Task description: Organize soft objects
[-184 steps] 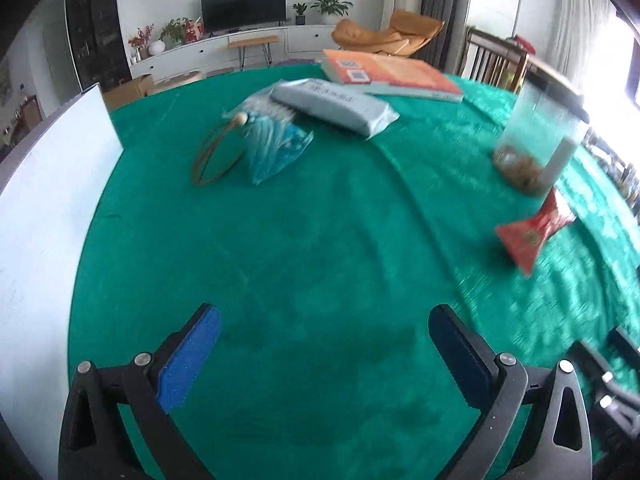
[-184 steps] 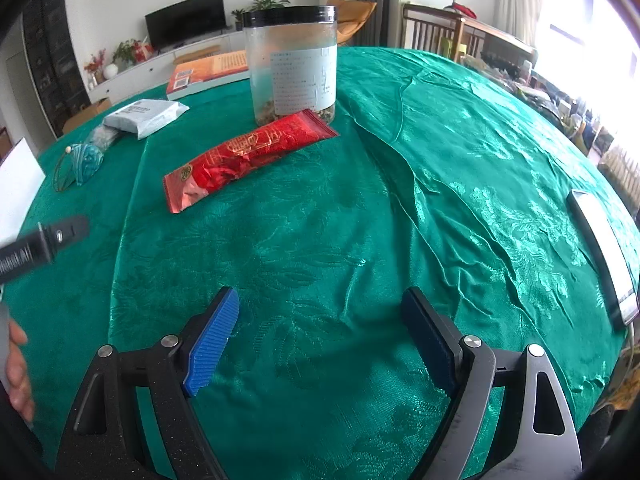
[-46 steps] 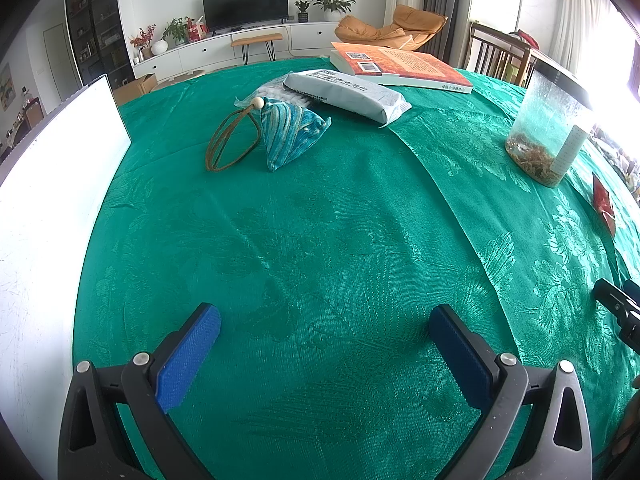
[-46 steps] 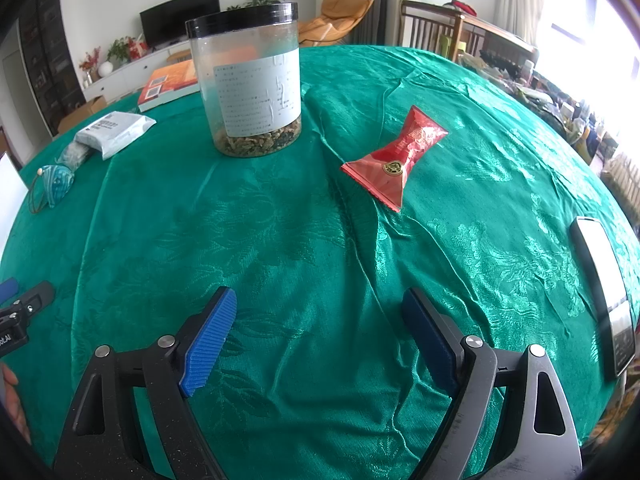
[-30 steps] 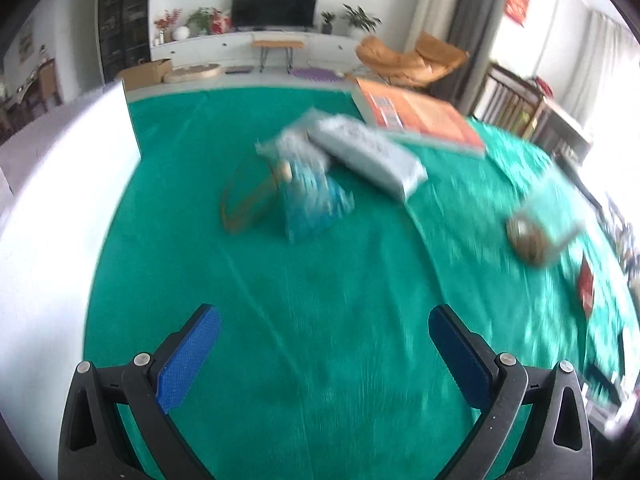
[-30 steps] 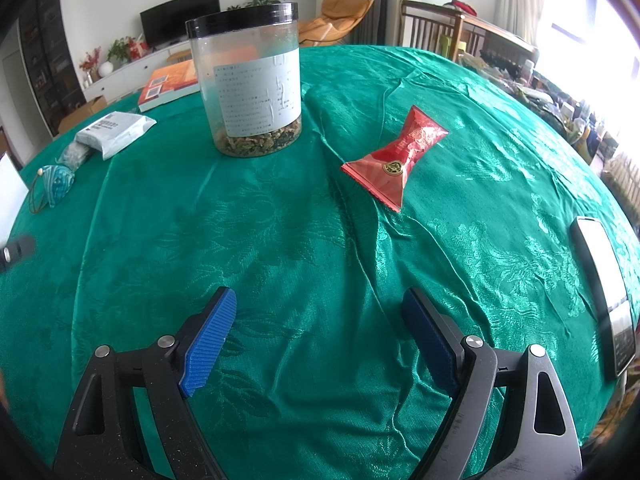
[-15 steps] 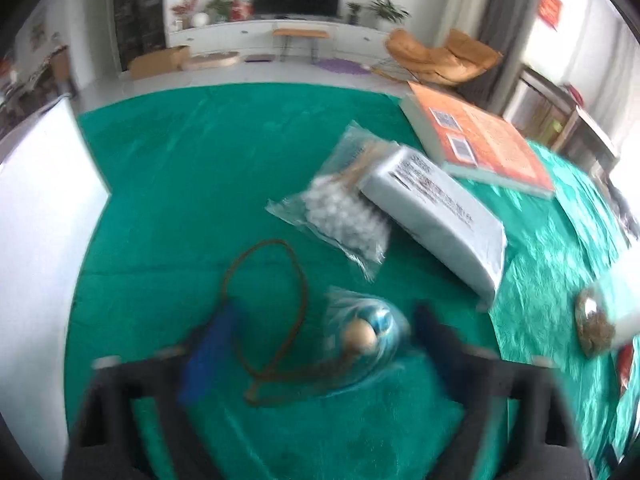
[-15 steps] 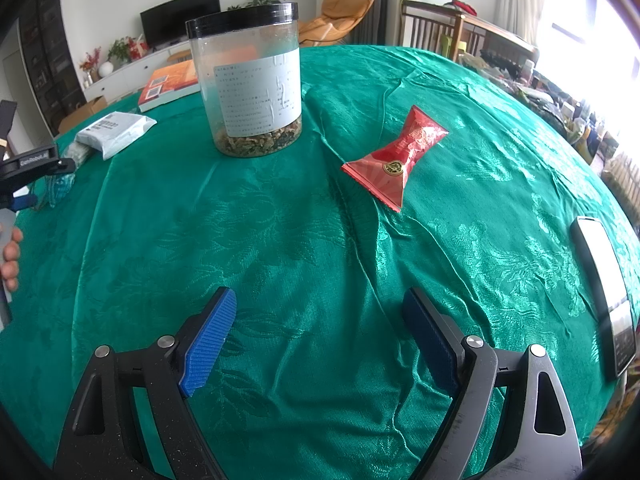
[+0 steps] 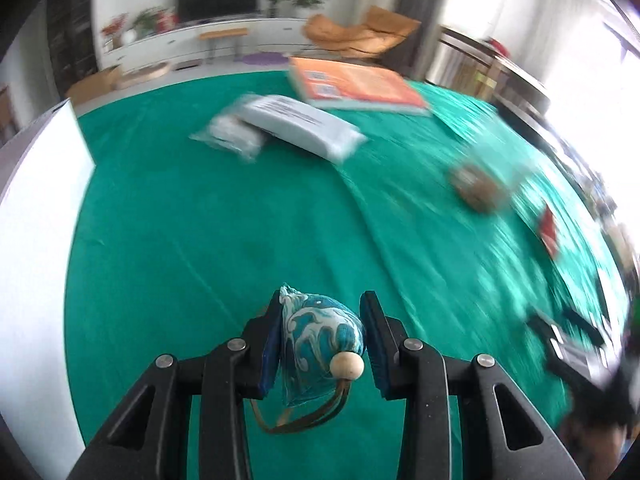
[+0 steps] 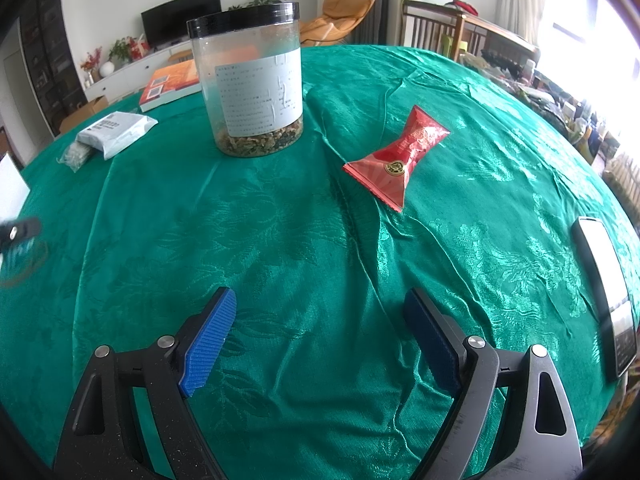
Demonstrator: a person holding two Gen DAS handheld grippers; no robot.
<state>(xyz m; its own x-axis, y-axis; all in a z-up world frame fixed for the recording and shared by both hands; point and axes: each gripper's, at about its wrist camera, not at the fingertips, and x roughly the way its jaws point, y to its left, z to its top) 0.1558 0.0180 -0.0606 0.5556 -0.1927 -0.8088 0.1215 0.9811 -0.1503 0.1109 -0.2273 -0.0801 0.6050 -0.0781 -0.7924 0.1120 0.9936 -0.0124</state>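
My left gripper [image 9: 322, 316] is shut on a small teal patterned pouch [image 9: 316, 340] with a wooden bead [image 9: 347, 366] and a brown cord loop hanging below it, held above the green tablecloth [image 9: 200, 220]. A white soft packet [image 9: 304, 126] and a clear bag of white bits [image 9: 230, 140] lie further back. My right gripper [image 10: 320, 316] stands open over the cloth with nothing between its fingers. A red snack packet [image 10: 400, 156] lies ahead of it to the right. At the left edge of the right wrist view the left gripper with the pouch [image 10: 18, 252] shows blurred.
A clear jar with a black lid [image 10: 248, 80] stands ahead of the right gripper. An orange book [image 9: 356, 88] lies at the far side. A white board [image 9: 36, 240] stands along the left edge. A flat silver device [image 10: 604, 296] lies at the right.
The left gripper went out to the teal pouch, closed on it and pulled back with it, off the cloth. The right gripper has not moved.
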